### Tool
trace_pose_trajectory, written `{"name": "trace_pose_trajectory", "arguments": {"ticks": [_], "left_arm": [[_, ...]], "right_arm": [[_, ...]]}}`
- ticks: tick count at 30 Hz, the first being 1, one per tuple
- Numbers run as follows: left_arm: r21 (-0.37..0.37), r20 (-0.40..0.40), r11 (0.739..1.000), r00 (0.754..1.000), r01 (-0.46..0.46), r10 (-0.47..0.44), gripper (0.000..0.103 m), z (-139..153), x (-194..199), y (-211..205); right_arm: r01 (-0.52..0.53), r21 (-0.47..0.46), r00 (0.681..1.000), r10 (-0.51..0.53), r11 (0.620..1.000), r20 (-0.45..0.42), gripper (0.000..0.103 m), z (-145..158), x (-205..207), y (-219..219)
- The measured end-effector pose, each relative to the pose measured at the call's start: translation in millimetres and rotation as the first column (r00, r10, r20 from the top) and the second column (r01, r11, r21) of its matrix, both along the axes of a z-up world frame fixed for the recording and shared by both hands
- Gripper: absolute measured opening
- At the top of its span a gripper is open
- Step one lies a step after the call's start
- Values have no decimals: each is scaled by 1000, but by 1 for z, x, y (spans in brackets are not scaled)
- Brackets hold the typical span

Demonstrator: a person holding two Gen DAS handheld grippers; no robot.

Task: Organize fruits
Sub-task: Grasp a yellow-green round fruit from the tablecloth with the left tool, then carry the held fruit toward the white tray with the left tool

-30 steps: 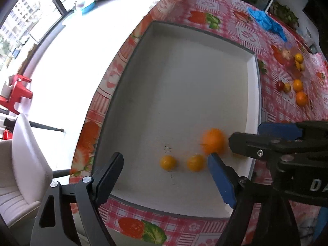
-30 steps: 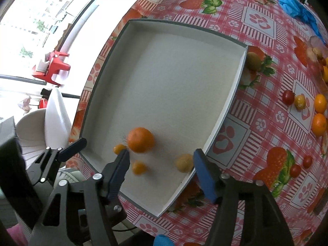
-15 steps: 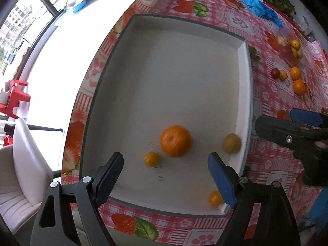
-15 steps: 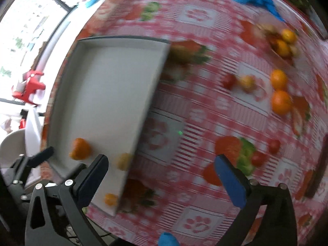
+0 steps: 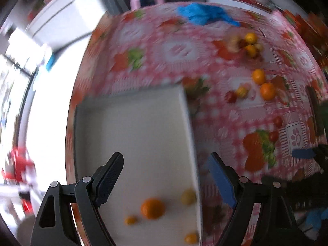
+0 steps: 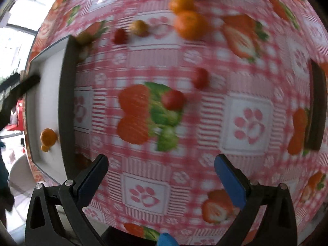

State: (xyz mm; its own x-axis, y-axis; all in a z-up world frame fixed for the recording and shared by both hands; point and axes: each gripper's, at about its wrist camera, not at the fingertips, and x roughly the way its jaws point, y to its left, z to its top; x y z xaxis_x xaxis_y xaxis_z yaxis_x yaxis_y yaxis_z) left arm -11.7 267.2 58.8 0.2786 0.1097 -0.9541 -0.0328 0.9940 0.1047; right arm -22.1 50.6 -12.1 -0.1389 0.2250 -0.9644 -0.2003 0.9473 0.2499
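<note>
left gripper [image 5: 166,177]: black frame, silver screws | fingers [image 6: 229,181]: blue pads, seemingly

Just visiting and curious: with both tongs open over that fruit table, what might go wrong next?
1. The small red fruits are round and lie loose on the tablecloth; the open right tongs might nudge one and set it rolling.
2. The fruit already in the white tray, such as the orange, lies loose and could roll if the tray is bumped.
</note>
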Motion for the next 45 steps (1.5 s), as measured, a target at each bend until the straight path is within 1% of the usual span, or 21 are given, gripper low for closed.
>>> {"name": "trace_pose_trajectory", "arguments": {"ticks": [3, 6, 8, 11, 15, 17, 18, 20, 21, 22, 23, 24, 25, 26, 28, 31, 33, 38, 40, 42, 45], "left_arm": [[42, 38, 994, 994, 99, -101, 85, 0, 37, -19], [73, 29, 976, 978, 204, -207, 85, -9, 70, -31], [109, 0, 955, 961, 276, -278, 85, -19, 89, -36], [128, -53, 932, 941, 339, -335, 85, -36, 109, -39], [102, -138, 917, 919, 385, -370, 85, -61, 124, -38], [90, -177, 911, 907, 402, -383, 84, -73, 128, -37], [85, -191, 908, 901, 410, -389, 77, -77, 129, -38], [64, -230, 904, 888, 423, -399, 66, -87, 132, -39], [57, -221, 904, 888, 424, -403, 65, -87, 131, -39], [48, -228, 903, 885, 427, -407, 61, -88, 132, -39], [18, -233, 903, 880, 429, -413, 49, -88, 132, -39], [18, -236, 901, 878, 433, -417, 37, -87, 132, -40], [22, -242, 897, 873, 442, -424, 30, -88, 131, -42], [26, -247, 895, 871, 445, -425, 29, -88, 131, -44], [36, -241, 900, 878, 435, -414, 29, -88, 129, -45], [10, -199, 920, 902, 392, -382, 29, -82, 120, -54], [9, -178, 924, 910, 382, -375, 29, -78, 114, -65], [-32, -115, 949, 942, 313, -314, 29, -68, 78, -101], [-39, -112, 966, 959, 257, -260, 29, -70, 53, -111], [-45, -124, 978, 970, 204, -209, 29, -73, 34, -115], [-69, -153, 993, 983, 91, -101, 29, -80, 0, -115]], "right_arm": [[38, 23, 999, -38, 999, -5, 103, 3, -3, -23], [69, 41, 998, -68, 997, -12, 103, 4, -6, -45], [96, 55, 995, -95, 994, -22, 103, 2, -10, -65], [132, 72, 991, -129, 989, -38, 103, 2, -16, -79], [159, 84, 987, -155, 984, -52, 103, 1, -21, -105], [169, 89, 985, -164, 982, -55, 103, 3, -20, -109], [173, 94, 984, -168, 981, -57, 103, 3, -19, -110], [175, 102, 984, -170, 979, -56, 103, 5, -19, -112], [175, 104, 984, -170, 979, -54, 103, 5, -18, -113], [175, 106, 984, -170, 979, -54, 102, 7, -18, -115], [177, 107, 984, -172, 978, -54, 100, 8, -17, -117], [179, 110, 983, -174, 978, -54, 99, 11, -14, -119], [181, 111, 983, -176, 977, -50, 97, 13, -14, -120], [182, 113, 983, -178, 977, -46, 96, 14, -13, -119], [187, 111, 982, -184, 976, -39, 95, 16, -12, -120], [197, 99, 980, -194, 975, -38, 95, 13, -13, -125], [203, 87, 979, -200, 975, -40, 95, 10, -15, -128], [178, 36, 984, -177, 983, -34, 95, 3, -16, -126], [156, 3, 988, -156, 988, -22, 96, 0, -16, -122], [122, -37, 992, -123, 992, -11, 97, -5, -15, -118], [82, -91, 997, -81, 992, 8, 98, -12, -16, -115]]}}
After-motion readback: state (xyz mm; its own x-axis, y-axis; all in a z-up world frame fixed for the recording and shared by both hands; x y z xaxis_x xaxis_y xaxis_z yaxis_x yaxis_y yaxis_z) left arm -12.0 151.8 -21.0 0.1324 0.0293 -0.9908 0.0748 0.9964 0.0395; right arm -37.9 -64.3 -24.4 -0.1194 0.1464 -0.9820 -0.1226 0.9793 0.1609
